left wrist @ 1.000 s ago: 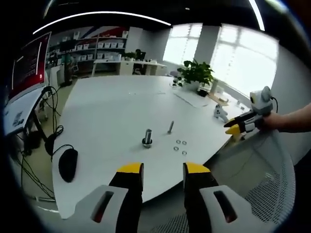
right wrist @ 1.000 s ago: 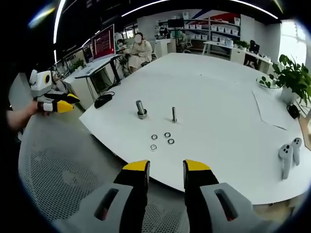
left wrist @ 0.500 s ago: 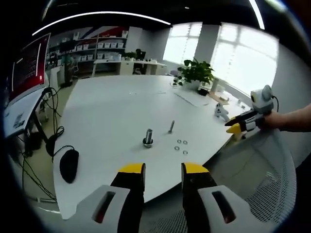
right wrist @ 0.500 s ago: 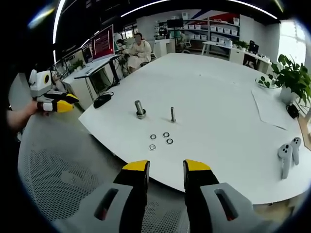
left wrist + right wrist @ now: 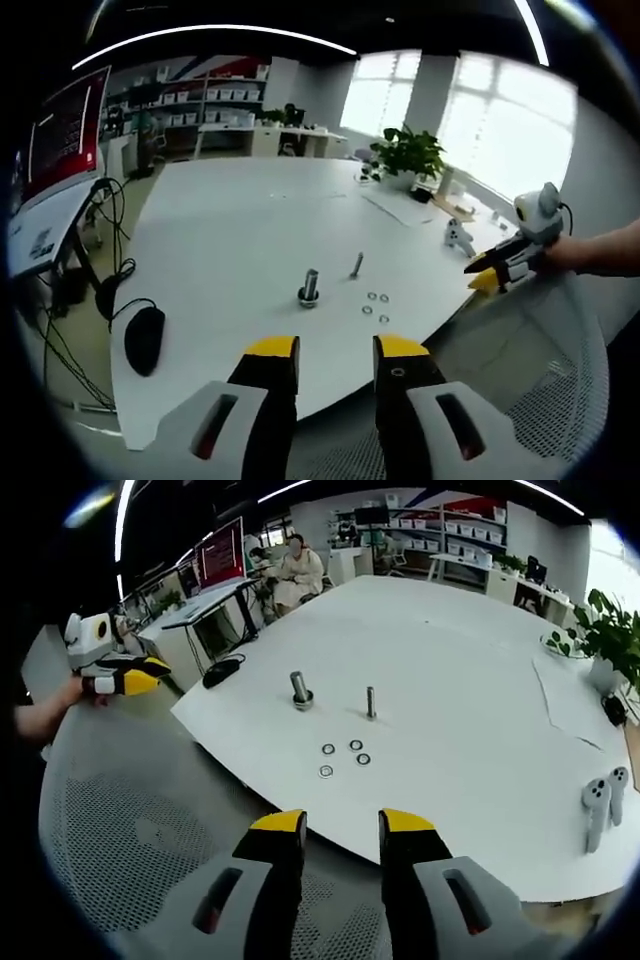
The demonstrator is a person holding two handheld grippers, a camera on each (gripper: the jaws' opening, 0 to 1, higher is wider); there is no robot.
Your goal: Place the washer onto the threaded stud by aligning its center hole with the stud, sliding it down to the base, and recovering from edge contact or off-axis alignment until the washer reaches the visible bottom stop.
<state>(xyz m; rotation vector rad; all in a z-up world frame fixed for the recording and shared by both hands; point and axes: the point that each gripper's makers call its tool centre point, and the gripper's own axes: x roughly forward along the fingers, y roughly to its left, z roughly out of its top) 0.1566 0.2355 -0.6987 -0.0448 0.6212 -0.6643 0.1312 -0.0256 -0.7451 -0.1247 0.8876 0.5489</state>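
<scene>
While four washers (image 5: 345,759) lie near the stud (image 5: 371,702), the left gripper (image 5: 334,348) and right gripper (image 5: 342,823) hover empty, jaws parted.

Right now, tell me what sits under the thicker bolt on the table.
The thicker bolt stands upright on a wide flat base ring resting on the white table. Whether that ring is a washer or the bolt's own flange is too small to tell.

Broad bare desk (image 5: 450,680) surface is seen around the slim threaded stud (image 5: 371,702). A thicker bolt (image 5: 300,690) stands to its left, apart from it; four washers (image 5: 345,758) lie on its near side. A mesh chair back (image 5: 130,850) is interposed between the near desk edge and both grippers.
</scene>
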